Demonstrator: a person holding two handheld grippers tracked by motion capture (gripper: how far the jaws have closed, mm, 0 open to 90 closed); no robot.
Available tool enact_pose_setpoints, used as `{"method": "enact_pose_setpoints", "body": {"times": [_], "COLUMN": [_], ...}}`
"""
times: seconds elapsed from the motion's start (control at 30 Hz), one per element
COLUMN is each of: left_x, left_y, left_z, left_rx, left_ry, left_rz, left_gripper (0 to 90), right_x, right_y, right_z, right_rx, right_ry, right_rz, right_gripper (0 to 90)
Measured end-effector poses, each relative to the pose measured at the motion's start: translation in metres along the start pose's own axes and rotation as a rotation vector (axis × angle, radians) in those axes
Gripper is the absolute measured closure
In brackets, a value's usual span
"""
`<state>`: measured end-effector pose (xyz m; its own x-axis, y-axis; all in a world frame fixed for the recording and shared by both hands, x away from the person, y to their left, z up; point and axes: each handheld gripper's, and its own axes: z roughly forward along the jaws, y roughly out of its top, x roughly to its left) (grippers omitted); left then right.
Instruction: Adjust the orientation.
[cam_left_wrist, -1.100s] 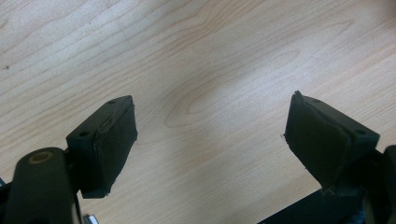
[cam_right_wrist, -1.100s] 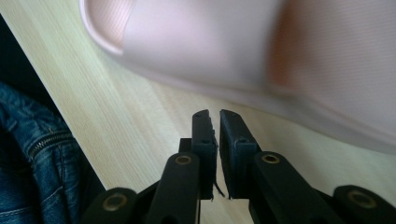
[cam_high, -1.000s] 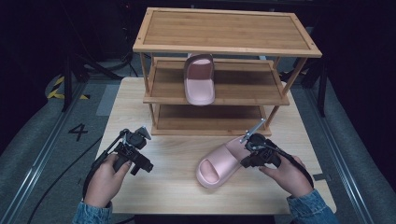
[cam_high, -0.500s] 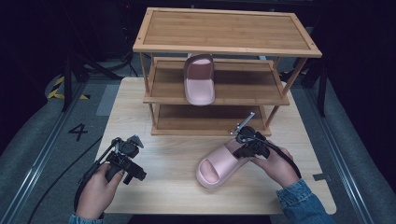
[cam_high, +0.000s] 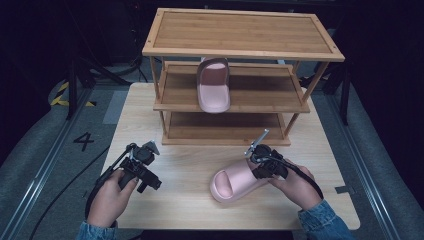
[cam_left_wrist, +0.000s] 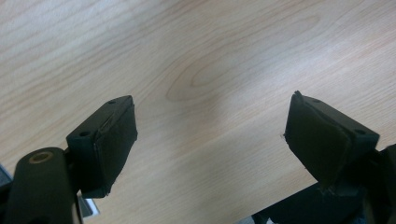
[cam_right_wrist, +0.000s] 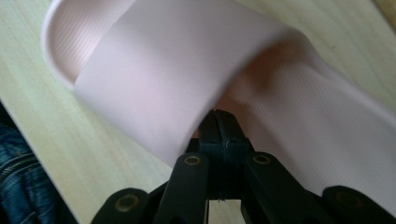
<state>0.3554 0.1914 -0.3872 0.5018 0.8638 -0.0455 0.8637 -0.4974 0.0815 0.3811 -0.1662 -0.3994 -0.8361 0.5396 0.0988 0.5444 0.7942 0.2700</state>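
Pink slipper (cam_high: 234, 181) lies on the table (cam_high: 185, 150) before the shoe rack (cam_high: 235, 80), toe toward me, its long axis slanting toward my right gripper (cam_high: 261, 161), whose jaws pinch its strap. My left gripper (cam_high: 147, 181) waits well apart, jaws spread.

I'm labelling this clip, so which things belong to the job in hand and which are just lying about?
In the job:
pink slipper on the table, pinched at its strap
right tool, shut on it
slipper on the middle shelf
wooden rack

Lying about:
left tool, open over bare table
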Motion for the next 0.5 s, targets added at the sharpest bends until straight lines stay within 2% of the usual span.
{"method": "enact_pose_setpoints", "body": {"times": [0.2, 0.23, 0.3, 0.37, 0.5], "left_x": [-0.007, -0.008, -0.010, -0.012, -0.014], "left_y": [0.015, 0.017, 0.021, 0.025, 0.031], "left_z": [0.001, 0.001, 0.001, 0.002, 0.002], "left_rx": [0.009, 0.007, 0.010, 0.004, 0.007], "left_ry": [-0.002, -0.004, -0.004, -0.004, -0.005], "left_rz": [0.045, 0.048, 0.061, 0.073, 0.083], "left_gripper": [17.6, 17.6, 17.6, 17.5, 17.5], "right_x": [0.016, 0.018, 0.022, 0.022, 0.017], "right_y": [-0.005, -0.006, -0.008, -0.011, -0.021], "right_z": [-0.001, 0.000, -0.001, -0.003, -0.011], "right_rx": [0.014, 0.008, 0.009, 0.000, -0.017], "right_ry": [0.011, 0.014, 0.005, -0.005, -0.006], "right_rz": [-0.010, -0.026, -0.029, -0.030, -0.013], "right_gripper": [89.7, 89.7, 89.6, 88.0, 78.5]}}
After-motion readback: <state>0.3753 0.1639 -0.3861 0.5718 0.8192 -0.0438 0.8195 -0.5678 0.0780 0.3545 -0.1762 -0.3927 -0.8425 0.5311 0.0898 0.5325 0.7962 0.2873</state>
